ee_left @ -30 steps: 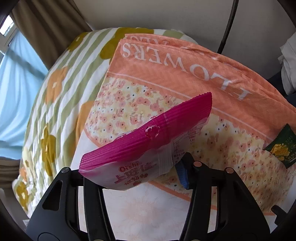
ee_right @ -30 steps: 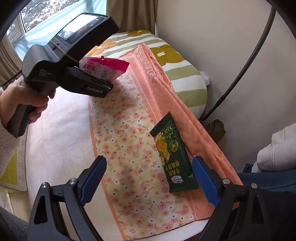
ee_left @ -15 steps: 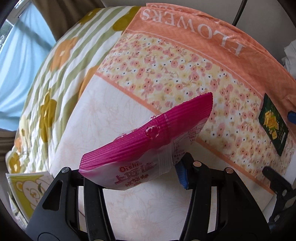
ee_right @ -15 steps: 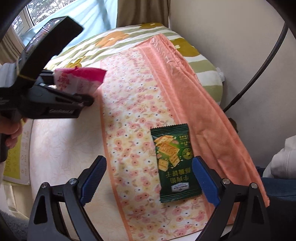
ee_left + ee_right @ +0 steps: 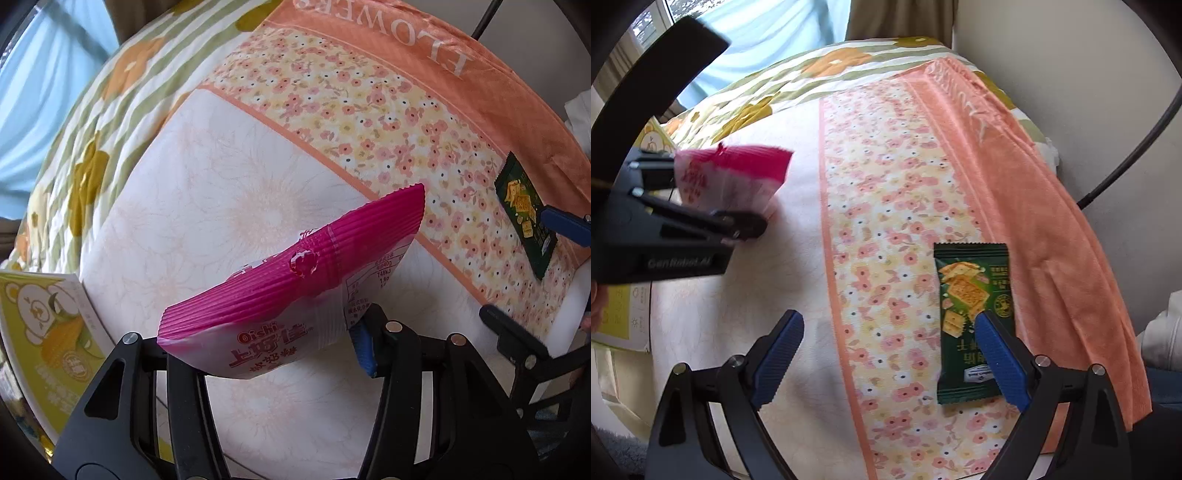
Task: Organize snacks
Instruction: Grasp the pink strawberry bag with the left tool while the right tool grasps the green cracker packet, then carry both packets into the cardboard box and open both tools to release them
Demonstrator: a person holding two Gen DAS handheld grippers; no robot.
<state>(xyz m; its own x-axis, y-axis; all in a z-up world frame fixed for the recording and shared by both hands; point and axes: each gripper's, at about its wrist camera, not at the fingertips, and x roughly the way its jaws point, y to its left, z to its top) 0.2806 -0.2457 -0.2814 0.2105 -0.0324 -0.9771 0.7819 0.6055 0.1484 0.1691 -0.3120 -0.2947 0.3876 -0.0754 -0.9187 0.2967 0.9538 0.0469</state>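
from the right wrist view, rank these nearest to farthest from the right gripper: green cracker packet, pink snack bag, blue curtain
1. Green cracker packet: lying on the flowered cloth, right under one finger of the open right gripper.
2. Pink snack bag: up and to the left, clamped in the left gripper.
3. Blue curtain: at the window, beyond the bed's far end.

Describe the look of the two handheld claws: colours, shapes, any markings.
Both are matte black plastic frames with angular, cut-out arms and silver rivets. The right claw has two long fingers faced with ribbed blue pads. The left claw shows one matching blue pad; seen from the right wrist camera, its black body carries grey "GenRobot.AI" lettering.
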